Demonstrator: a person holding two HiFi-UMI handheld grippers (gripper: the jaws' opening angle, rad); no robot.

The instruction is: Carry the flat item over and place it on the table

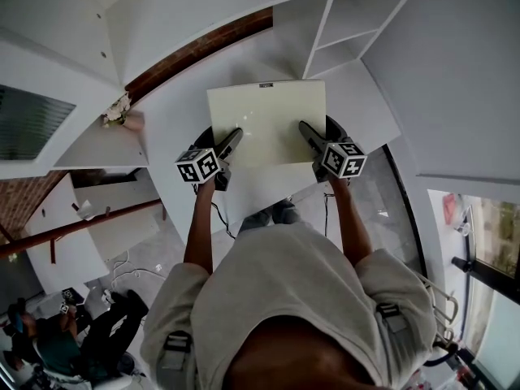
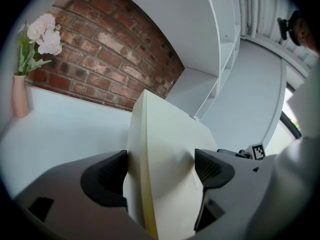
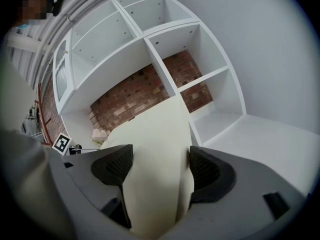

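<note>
Left tongs [image 1: 236,136] [image 2: 160,171] are clamped on the near left edge of the board [image 1: 268,124] [image 2: 165,144]: one dark ribbed pad presses each face, and the cream sheet stands wedged between them. Right tongs [image 1: 305,128] [image 3: 155,166] match it on the near right edge, jaws closed onto the same board [image 3: 155,134], which runs away from the camera between the pads. So it's a two-handed hold, one grip on each side. The marker cubes [image 1: 199,165] sit just behind the grips, and the person's bare forearms [image 1: 199,226] reach forward to them.

From the head view, the board lies flat and square-on over the white desk [image 1: 175,112], its far edge toward the back. Whether its underside touches the desk, I cannot tell.

Out to the left, on the desk, stands a slim pink vase with pale flowers [image 1: 122,112] [image 2: 20,94], well apart from the board. Behind it runs a brick wall [image 1: 195,51] [image 2: 110,59]. To the right, white open shelves [image 1: 341,23] [image 3: 130,39] rise beside the desk, with brick showing through the back of the lower compartments.
</note>
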